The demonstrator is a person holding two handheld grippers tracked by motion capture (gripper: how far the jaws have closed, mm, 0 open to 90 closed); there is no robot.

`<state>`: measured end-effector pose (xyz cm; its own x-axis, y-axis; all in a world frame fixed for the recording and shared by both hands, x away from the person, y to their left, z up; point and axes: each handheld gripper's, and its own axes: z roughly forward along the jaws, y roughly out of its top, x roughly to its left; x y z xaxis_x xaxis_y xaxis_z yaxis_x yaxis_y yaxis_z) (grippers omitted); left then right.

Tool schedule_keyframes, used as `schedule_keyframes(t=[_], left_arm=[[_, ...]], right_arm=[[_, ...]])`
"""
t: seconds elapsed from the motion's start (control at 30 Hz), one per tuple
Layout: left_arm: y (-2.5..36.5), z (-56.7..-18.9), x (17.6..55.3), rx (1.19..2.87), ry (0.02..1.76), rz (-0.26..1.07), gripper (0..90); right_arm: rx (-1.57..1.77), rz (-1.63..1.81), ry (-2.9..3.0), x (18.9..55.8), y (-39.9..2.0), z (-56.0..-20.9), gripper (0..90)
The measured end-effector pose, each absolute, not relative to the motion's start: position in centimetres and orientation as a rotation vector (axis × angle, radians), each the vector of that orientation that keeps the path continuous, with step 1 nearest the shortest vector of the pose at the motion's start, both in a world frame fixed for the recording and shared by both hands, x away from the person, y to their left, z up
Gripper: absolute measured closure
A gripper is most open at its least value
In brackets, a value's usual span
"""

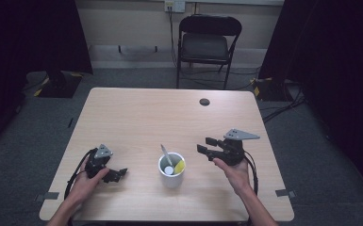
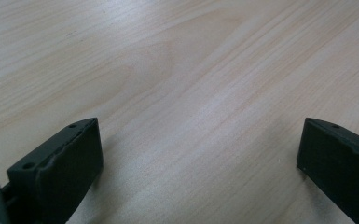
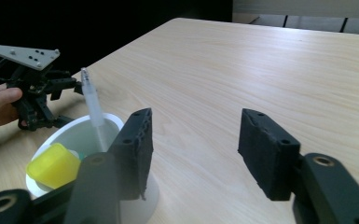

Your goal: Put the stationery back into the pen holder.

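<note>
A white cup (image 1: 171, 170) stands near the table's front middle. It holds a clear plastic stick (image 1: 165, 154), a yellow piece (image 1: 179, 166) and a small white round thing. To its right, my right gripper (image 1: 206, 145) is open with nothing between its jaws, pointing left toward the cup. In the right gripper view the cup (image 3: 77, 135), stick (image 3: 93, 109) and yellow piece (image 3: 53, 164) lie just left of the open right gripper (image 3: 193, 149). My left gripper (image 1: 118, 175) rests left of the cup. It is open over bare wood, as the left gripper view (image 2: 198, 158) shows.
The wooden table (image 1: 136, 117) has a round cable hole (image 1: 204, 101) at its far side. A black folding chair (image 1: 209, 40) stands beyond the far edge. Dark curtains hang at both sides, and cables run on the floor at the right.
</note>
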<state>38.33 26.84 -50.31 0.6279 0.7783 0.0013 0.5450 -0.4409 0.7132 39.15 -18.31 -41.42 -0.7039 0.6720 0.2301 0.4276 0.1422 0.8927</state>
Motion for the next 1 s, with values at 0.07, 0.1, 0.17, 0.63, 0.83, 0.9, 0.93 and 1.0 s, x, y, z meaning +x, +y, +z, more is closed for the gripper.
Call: schedule_keyframes(t=[0.07, 0.1, 0.17, 0.63, 0.83, 0.9, 0.93, 1.0], left_arm=[[26.8, -50.3, 38.3, 2.158, 1.030, 0.432, 0.0], [26.9, -50.3, 38.3, 2.159, 1.030, 0.433, 0.0], [26.8, -50.3, 38.3, 2.158, 1.031, 0.432, 0.0], [26.9, -50.3, 38.3, 2.159, 1.029, 0.433, 0.0], [26.9, -50.3, 38.3, 2.158, 1.027, 0.431, 0.0], [26.9, -50.3, 38.3, 2.158, 1.026, 0.431, 0.0], [26.9, -50.3, 38.3, 2.158, 1.026, 0.431, 0.0], [26.9, -50.3, 38.3, 2.158, 1.026, 0.431, 0.0]], right_arm=[[1.100, 1.562, 2.174, 39.0, -19.0, -41.5, 38.8], [1.113, 1.542, 2.167, 38.9, -19.5, -41.7, 37.1], [1.147, 1.518, 2.126, 38.8, -20.2, -41.9, 34.5], [1.330, 1.355, 2.128, 38.3, -25.7, -44.4, 21.5], [1.407, 1.263, 2.126, 38.0, -27.5, -46.2, 19.1], [1.418, 1.203, 2.128, 38.0, -27.9, -46.9, 20.5], [1.420, 1.171, 2.121, 38.0, -28.2, -47.2, 21.4], [1.439, 1.113, 2.127, 38.2, -28.6, -48.1, 20.2]])
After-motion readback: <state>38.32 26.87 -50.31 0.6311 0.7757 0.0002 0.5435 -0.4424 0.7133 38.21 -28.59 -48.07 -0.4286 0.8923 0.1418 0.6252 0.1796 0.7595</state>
